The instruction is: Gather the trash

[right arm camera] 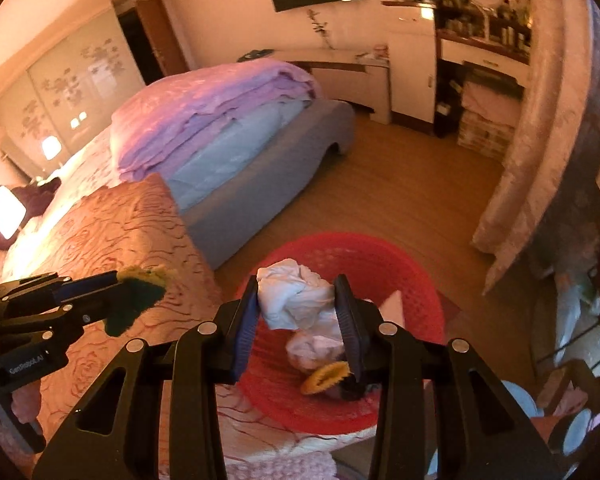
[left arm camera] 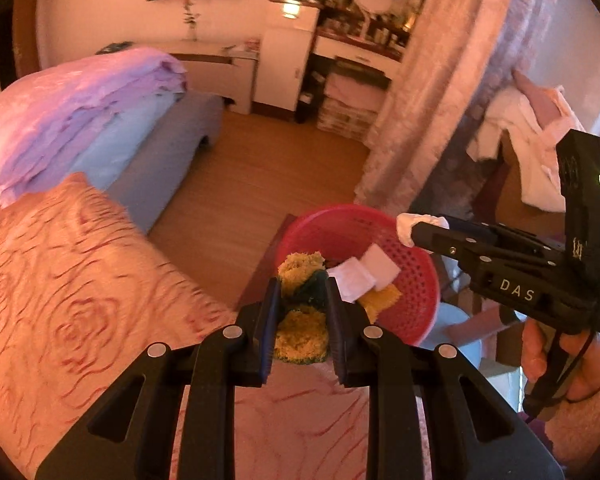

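Note:
My left gripper (left arm camera: pixel 302 308) is shut on a yellow and green scouring sponge (left arm camera: pixel 300 334), held over the bed edge just short of the red perforated basket (left arm camera: pixel 416 296). It also shows in the right wrist view (right arm camera: pixel 140 284). My right gripper (right arm camera: pixel 298 304) is shut on a crumpled white tissue (right arm camera: pixel 296 298), held above the basket (right arm camera: pixel 416 280). In the left wrist view its tip with the tissue (left arm camera: pixel 406 226) is over the basket's far rim. White paper pieces (left arm camera: pixel 364 272) and a yellow scrap (right arm camera: pixel 324 378) lie inside the basket.
The basket stands at the corner of the bed with a rose-patterned orange cover (left arm camera: pixel 60 288). Folded purple and blue quilts (right arm camera: pixel 220 120) lie further up the bed. Wooden floor (left arm camera: pixel 268 168), a patterned curtain (left arm camera: pixel 428 92) and a cluttered dresser (left arm camera: pixel 360 40) lie beyond.

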Action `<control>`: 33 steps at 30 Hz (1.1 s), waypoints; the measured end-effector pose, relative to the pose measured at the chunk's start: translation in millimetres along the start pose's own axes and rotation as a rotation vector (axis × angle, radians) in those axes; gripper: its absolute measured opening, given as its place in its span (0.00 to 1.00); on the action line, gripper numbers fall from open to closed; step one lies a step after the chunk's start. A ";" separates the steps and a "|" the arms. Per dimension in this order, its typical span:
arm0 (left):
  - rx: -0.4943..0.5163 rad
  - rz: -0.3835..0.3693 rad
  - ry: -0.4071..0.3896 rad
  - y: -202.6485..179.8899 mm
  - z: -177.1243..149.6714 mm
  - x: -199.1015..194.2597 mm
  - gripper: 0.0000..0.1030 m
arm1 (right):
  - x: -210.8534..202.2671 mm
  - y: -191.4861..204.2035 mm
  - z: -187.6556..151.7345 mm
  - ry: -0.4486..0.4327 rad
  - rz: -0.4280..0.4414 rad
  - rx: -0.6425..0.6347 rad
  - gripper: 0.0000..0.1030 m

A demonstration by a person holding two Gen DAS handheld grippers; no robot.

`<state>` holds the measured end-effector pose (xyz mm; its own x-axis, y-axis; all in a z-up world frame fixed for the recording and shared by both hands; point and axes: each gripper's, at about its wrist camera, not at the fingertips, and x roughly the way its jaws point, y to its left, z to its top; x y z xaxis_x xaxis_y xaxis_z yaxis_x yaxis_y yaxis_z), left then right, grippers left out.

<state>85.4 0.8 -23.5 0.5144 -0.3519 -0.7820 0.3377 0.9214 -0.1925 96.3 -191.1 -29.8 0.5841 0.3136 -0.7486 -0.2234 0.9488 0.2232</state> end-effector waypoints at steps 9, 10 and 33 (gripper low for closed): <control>0.032 -0.055 0.072 -19.2 8.9 38.5 0.32 | 5.7 -26.3 -7.5 0.031 0.005 0.056 0.40; 0.028 -0.062 0.076 -18.5 8.1 40.6 0.40 | 5.9 -28.7 -8.0 0.033 0.008 0.064 0.41; -0.052 0.121 -0.049 5.1 -3.7 -15.0 0.80 | -28.7 -30.0 -27.2 -0.087 -0.052 0.088 0.92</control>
<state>76.5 11.4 -14.9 0.5873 -0.2439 -0.7717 0.2304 0.9644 -0.1295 65.1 -229.6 -32.0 0.6596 0.2626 -0.7043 -0.1242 0.9622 0.2425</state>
